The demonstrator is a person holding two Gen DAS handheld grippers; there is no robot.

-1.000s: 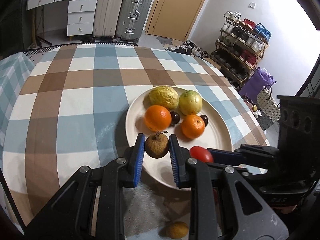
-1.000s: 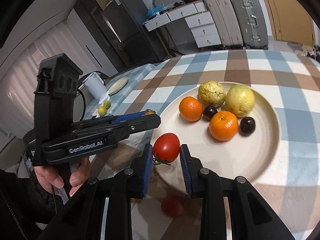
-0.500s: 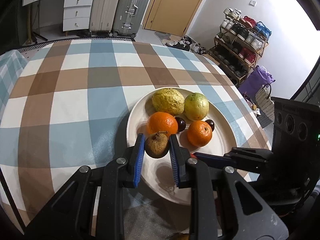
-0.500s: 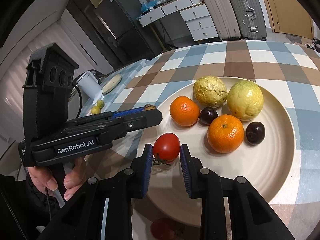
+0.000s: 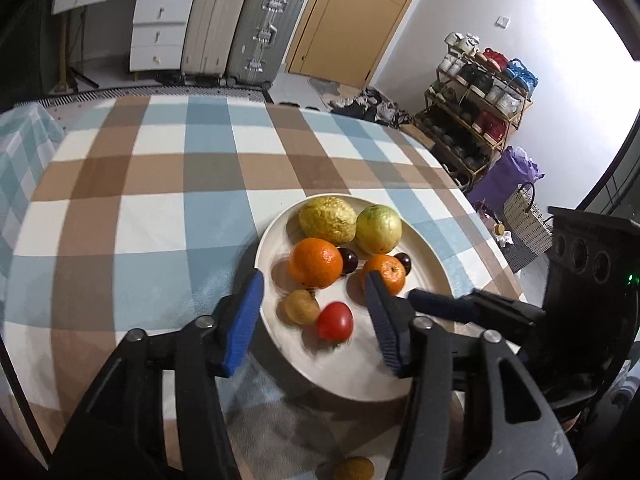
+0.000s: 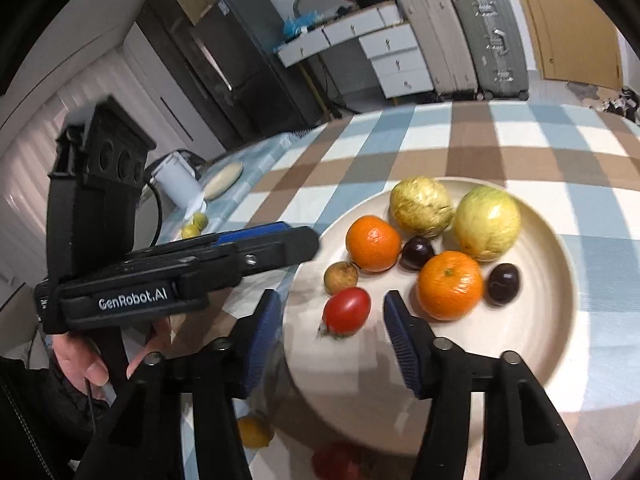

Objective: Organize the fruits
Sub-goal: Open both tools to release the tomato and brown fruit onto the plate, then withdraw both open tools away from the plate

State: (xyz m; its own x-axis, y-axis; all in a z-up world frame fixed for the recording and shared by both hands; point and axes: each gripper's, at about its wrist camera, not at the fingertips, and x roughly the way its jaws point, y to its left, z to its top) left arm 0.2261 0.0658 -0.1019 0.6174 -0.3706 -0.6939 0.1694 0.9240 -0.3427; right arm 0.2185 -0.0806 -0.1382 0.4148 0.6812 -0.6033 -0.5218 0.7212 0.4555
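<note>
A cream plate (image 5: 430, 248) (image 6: 552, 320) on the checked tablecloth holds two yellow-green fruits, two oranges and two dark plums. A small brown fruit (image 5: 301, 306) (image 6: 340, 277) and a red tomato (image 5: 335, 321) (image 6: 346, 310) lie on the plate's near side, both released. My left gripper (image 5: 316, 316) has its jaws opening, with the brown fruit and tomato lying loose between them. My right gripper (image 6: 334, 332) also has its jaws opening, and the tomato sits free between its pads. The right gripper's finger (image 5: 440, 306) shows in the left wrist view.
A yellowish fruit (image 6: 253, 431) (image 5: 354, 468) and another red tomato (image 6: 338, 460) lie on the table near the front edge. A white cup (image 6: 176, 178), a small dish and two small green fruits (image 6: 195, 226) stand at the table's left. A hand (image 6: 86, 360) grips the left tool.
Both grippers have opened. The brown fruit left the left jaws and the tomato left the right jaws; both now rest on the plate.
</note>
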